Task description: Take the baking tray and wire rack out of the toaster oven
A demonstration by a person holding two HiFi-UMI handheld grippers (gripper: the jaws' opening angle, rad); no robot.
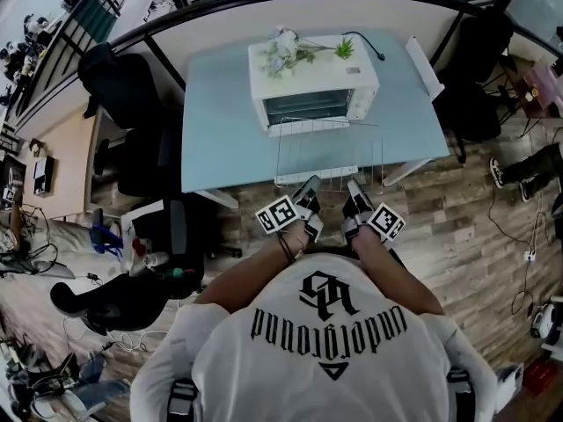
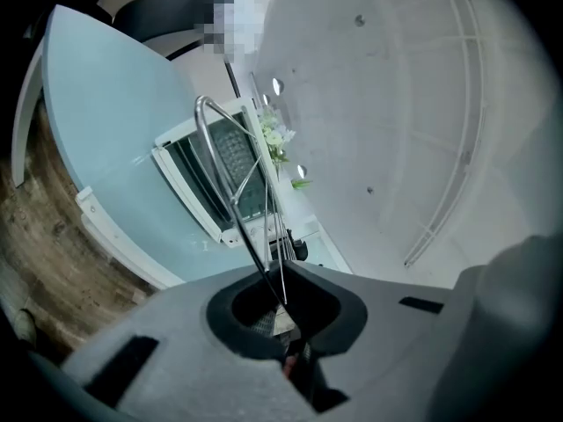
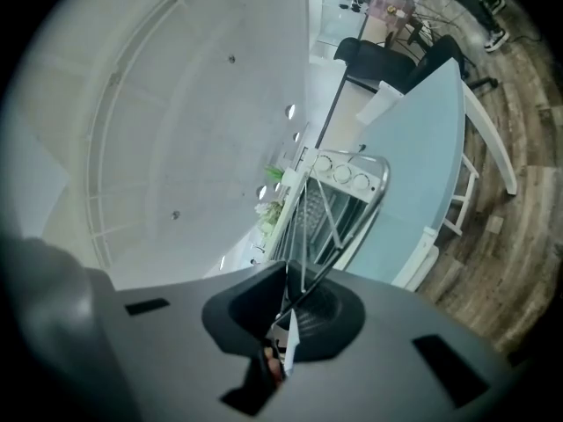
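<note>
I hold my left gripper (image 1: 307,202) and my right gripper (image 1: 354,202) both clamped shut on the near edge of the thin silver wire rack (image 1: 330,152). The rack is level above the pale blue table (image 1: 220,130), its far edge near the front of the white toaster oven (image 1: 312,82).

The table (image 1: 220,139) lay bare on both sides of the toaster oven (image 1: 312,82), while the wire rack (image 1: 327,152) spanned the stretch from its open door to the near edge; a black chair (image 1: 123,86) crowded the left side.
</note>
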